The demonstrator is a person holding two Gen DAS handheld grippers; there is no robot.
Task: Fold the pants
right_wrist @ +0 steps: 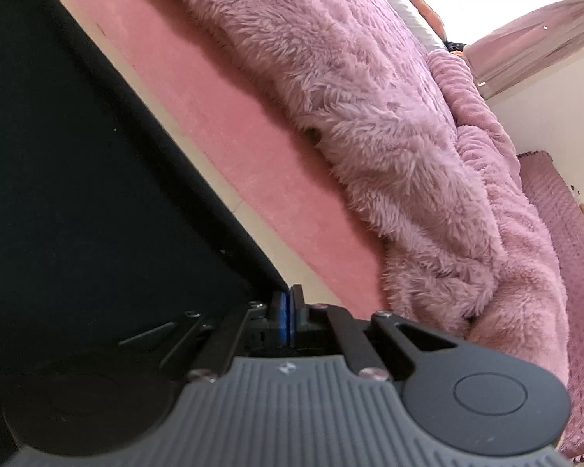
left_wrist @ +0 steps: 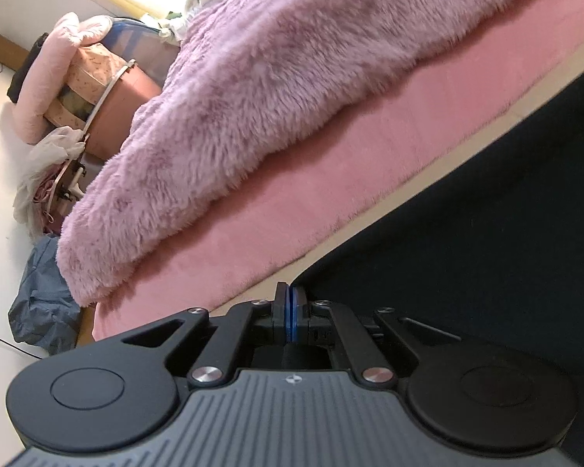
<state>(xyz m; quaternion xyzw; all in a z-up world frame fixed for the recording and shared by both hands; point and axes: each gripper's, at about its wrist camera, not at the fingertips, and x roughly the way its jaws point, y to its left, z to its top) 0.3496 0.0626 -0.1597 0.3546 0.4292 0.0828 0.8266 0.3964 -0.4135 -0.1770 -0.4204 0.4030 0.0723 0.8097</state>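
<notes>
The pants (left_wrist: 467, 202) are a smooth, matte, very dark cloth, nearly black, lying flat with a straight edge. In the left wrist view they fill the space to the right of the fingers and beyond them; in the right wrist view the same dark cloth (right_wrist: 78, 155) fills the space to the left of the fingers.

The left gripper (left_wrist: 291, 292) has its two black fingers pressed together, blue pads face to face with only a hairline between them. The corner of the dark cloth meets the fingertips there; whether any fabric is pinched between the pads cannot be told.

The right gripper (right_wrist: 290, 295) is likewise closed, blue pads together, its tips at the corner of the pants. Again the pinch itself is not visible.

Ahead of both pairs of fingers runs a pale strip of surface, then a short-piled pink sheet (left_wrist: 311, 194), soft and velvety. Beyond that lies a thick, shaggy mauve blanket (left_wrist: 292, 78) with long fluffy fibres, heaped in rounded folds.

Far to the left of the left fingers, a crumpled blue-grey bag (left_wrist: 43, 307) sits on a pale floor.
</notes>
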